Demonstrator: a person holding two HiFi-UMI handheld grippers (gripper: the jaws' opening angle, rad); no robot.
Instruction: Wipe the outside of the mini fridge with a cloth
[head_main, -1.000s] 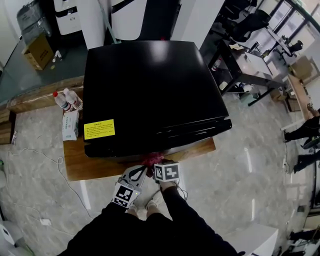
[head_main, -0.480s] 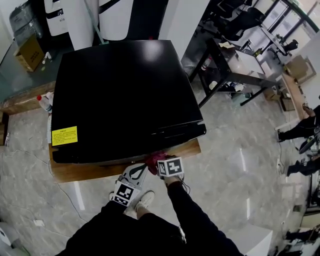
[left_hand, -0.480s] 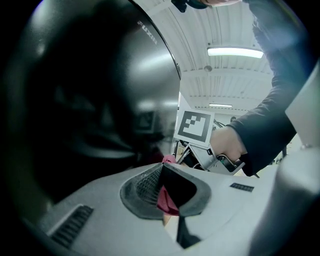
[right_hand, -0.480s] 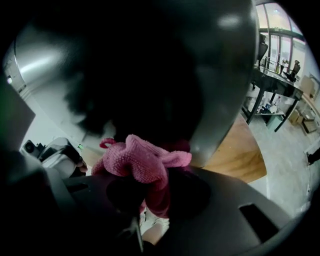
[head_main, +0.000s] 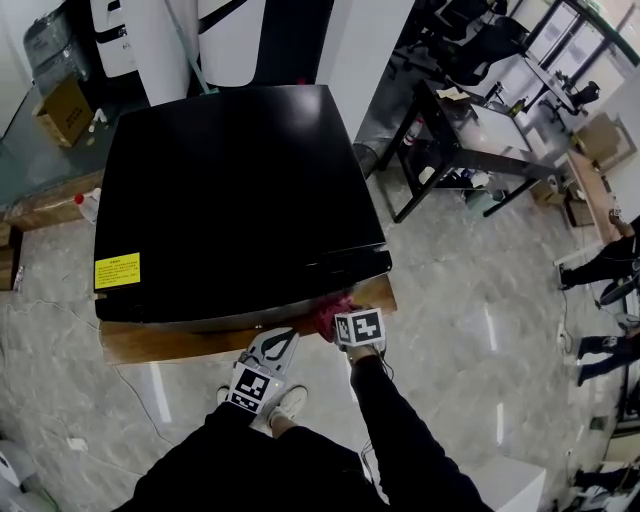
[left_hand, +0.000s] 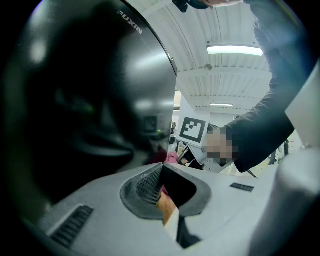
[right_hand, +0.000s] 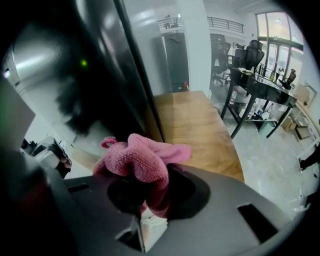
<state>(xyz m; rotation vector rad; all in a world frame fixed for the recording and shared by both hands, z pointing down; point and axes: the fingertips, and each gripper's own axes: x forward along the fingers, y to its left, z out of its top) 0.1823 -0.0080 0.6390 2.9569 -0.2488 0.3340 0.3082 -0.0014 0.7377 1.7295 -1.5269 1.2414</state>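
The black mini fridge (head_main: 230, 190) stands on a low wooden platform (head_main: 180, 340) in the head view. My right gripper (head_main: 345, 318) is at the fridge's front near its right corner, shut on a pink cloth (head_main: 332, 311). In the right gripper view the bunched cloth (right_hand: 140, 160) bulges out of the right gripper (right_hand: 142, 187) beside the glossy fridge front (right_hand: 75, 75). My left gripper (head_main: 272, 350) hangs lower left of it, just off the platform edge. In its own view the left gripper (left_hand: 161, 170) has its jaws together, empty, with the fridge front (left_hand: 85, 100) to the left.
A black desk (head_main: 470, 130) with chairs stands to the right. White machines (head_main: 250, 40) are behind the fridge. A cardboard box (head_main: 62, 105) and a bottle (head_main: 88, 205) sit at the left. The fridge top carries a yellow label (head_main: 117, 270). People's legs (head_main: 600, 265) show at the far right.
My right gripper has slid right along the fridge's front with the cloth, toward the right corner. The left gripper has stayed near the platform edge. The head view has shifted.
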